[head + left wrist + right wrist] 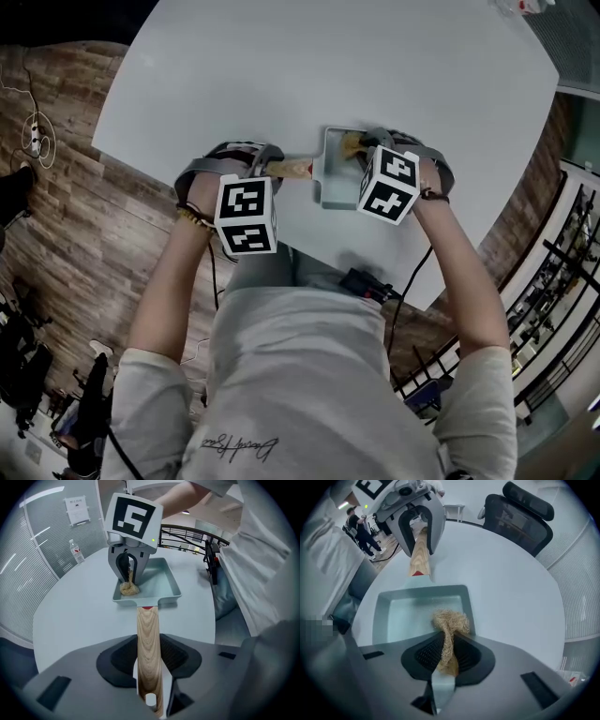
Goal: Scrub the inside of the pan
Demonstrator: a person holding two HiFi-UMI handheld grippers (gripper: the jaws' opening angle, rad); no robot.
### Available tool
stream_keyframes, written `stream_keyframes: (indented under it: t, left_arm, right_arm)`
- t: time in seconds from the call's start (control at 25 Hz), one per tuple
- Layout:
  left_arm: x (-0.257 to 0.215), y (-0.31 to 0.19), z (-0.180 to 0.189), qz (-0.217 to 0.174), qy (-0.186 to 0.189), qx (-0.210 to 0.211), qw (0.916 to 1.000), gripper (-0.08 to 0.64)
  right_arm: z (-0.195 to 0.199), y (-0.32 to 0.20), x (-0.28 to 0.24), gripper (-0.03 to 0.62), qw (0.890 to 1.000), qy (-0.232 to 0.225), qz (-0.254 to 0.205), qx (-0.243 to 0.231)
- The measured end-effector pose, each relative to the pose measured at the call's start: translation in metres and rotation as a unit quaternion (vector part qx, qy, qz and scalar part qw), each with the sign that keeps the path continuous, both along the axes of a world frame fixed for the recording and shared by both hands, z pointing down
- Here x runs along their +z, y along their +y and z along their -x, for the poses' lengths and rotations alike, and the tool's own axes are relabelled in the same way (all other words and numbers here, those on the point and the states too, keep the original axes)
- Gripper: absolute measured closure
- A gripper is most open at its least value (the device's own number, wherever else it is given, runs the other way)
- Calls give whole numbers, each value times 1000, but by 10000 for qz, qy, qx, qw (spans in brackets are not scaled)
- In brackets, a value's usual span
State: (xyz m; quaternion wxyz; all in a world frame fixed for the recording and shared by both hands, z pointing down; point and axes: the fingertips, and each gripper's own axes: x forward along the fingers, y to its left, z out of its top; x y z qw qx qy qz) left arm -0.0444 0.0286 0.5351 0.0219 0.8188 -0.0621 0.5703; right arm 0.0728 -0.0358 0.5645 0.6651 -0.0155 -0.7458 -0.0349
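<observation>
The rectangular enamelled pan [408,616] is pale blue-grey all over. Its straight wooden handle [148,639] is light tan with darker brown grain bands and a small red patch where it meets the pan. The fibrous scrubber [450,620] is straw-beige. The left gripper [149,663] and right gripper [447,656] are mid-grey with black ribbed pads, each carrying a white cube [246,214] printed with black square markers. The rounded table [328,66] is plain pale grey-white, over a brown wood-plank floor [75,206].
</observation>
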Motion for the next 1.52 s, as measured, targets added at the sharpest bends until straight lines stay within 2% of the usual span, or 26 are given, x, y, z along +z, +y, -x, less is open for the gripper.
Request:
stream_keyframes:
  t: [0.12, 0.24, 0.32, 0.56, 0.76, 1.0, 1.16, 1.28, 1.52]
  left_arm:
    - [1, -1, 2, 12, 40, -122, 9999, 408]
    - [3, -3, 3, 45, 18, -270, 9996, 408]
    - [5, -4, 4, 55, -10, -348, 9994, 408]
    - [9, -9, 8, 28, -41, -483, 9988, 408]
    - [9, -8, 7, 1, -56, -462, 9989, 408]
    - [7, -7, 7, -13, -69, -456, 9989, 408]
    - [7, -8, 7, 0, -74, -396, 9992, 408]
    - [7, -6, 6, 9, -58, -258, 9997, 408]
    - [5, -3, 7, -5, -198, -4, 9998, 410]
  right_arm:
    - [3, -3, 1, 518, 9981, -146, -567, -184]
    - [4, -3, 2, 523, 9917, -278, -1231, -260]
    - [4, -1, 4, 525, 9899, -247, -1373, -264]
    - [1, 18, 9, 525, 9975, 15, -636, -299]
    - [-11, 49, 8, 525, 9990, 310, 120, -300]
    - [-20, 83, 3, 525, 9914, 537, 1149, -333]
    - [-22, 90, 2, 525, 9859, 493, 1572, -280]
    - [-22, 89, 2, 525, 9855, 381, 1645, -159]
    - [-14, 44, 3, 525, 9950, 106, 977, 172]
